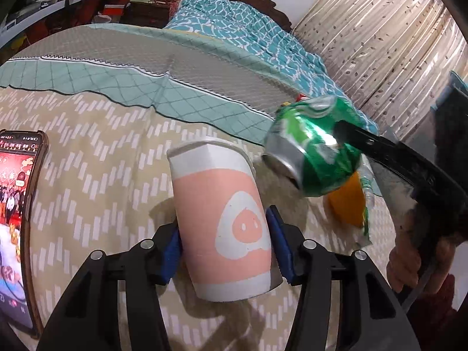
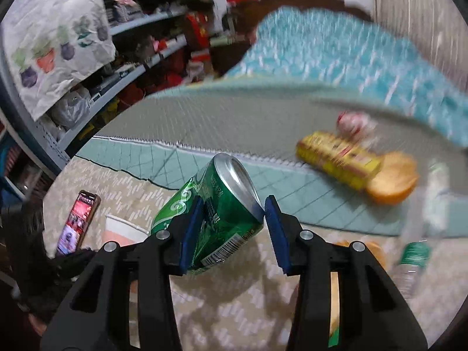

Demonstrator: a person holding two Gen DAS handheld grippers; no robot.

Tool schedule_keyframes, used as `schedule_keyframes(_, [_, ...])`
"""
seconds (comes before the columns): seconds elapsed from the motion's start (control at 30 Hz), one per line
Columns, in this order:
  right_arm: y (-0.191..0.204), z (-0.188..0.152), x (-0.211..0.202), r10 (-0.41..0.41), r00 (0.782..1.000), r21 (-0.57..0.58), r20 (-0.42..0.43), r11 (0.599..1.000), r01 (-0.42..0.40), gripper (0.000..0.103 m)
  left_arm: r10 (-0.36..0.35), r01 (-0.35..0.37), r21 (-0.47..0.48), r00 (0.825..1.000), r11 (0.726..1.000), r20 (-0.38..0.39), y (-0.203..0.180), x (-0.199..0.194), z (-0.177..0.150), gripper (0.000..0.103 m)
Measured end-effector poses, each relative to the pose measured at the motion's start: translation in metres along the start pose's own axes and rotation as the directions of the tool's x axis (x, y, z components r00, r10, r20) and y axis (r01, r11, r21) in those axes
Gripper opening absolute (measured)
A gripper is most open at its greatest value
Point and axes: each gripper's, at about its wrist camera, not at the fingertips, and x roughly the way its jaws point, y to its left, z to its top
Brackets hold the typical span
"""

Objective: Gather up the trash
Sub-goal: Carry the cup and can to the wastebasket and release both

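My left gripper (image 1: 223, 241) is shut on a pink and white paper cup (image 1: 222, 222), held upright over the bed. My right gripper (image 2: 232, 231) is shut on a crushed green soda can (image 2: 213, 213), lifted and tilted above the bed; the can also shows in the left wrist view (image 1: 313, 152), held just right of the cup. The cup's rim shows in the right wrist view (image 2: 122, 229), below and left of the can. A plastic bottle with a green label (image 2: 415, 256) and an orange wrapper (image 1: 348, 201) lie on the bed at the right.
A phone (image 1: 17, 219) with a lit screen lies on the bed at the left. A yellow box (image 2: 336, 158), a round bun (image 2: 392, 178) and a small red and white item (image 2: 351, 122) lie on the far right. Cluttered shelves (image 2: 122, 58) stand at the left.
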Motion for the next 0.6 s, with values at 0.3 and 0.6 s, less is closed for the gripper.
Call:
schedule_keyframes(0.3, [-0.065, -0.038, -0.1, -0.131, 0.969, 0.144, 0.209, 0.984, 0.102, 0.046, -0.159, 0.156, 0.1, 0.987, 0.983, 0.027, -0.049, -0.024, 0.005, 0.05])
schedule_keyframes(0.6, [-0.189, -0.133, -0.163, -0.412, 0.902, 0.46, 0.13, 0.831, 0.314, 0.046, -0.276, 0.32, 0.361, 0.946, 0.876, -0.17, -0.18, 0.022, -0.01, 0.05])
